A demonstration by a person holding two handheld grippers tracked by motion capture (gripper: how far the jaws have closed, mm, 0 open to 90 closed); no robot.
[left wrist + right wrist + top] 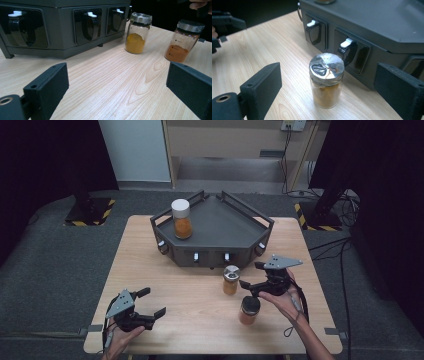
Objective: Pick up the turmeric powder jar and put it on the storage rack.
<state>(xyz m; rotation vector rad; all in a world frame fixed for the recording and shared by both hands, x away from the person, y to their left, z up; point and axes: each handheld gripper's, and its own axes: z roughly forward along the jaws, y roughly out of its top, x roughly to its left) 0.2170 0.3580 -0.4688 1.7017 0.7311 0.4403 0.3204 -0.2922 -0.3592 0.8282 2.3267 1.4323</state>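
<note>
A small jar with a silver lid [230, 281] [136, 37] [326, 82] holds yellow powder and stands on the wooden table just in front of the dark rack [220, 220] [374, 22]. My right gripper [251, 275] [329, 75] is open right beside that jar, a jaw on either side of it and neither pad touching. A dark-lidded jar of orange-brown powder [248, 310] [183, 42] stands nearer me, under my right hand. A white-capped jar of orange powder [181, 220] stands on the rack's left side. My left gripper [152, 302] [117, 82] rests open and empty at the table's near left.
The rack's front wall [62, 50] carries several recessed holders with white tabs [347, 42]. Bare table [195, 305] lies between my two hands. Beyond the table's edges are grey floor mats [60, 265] and cables at the far right [340, 200].
</note>
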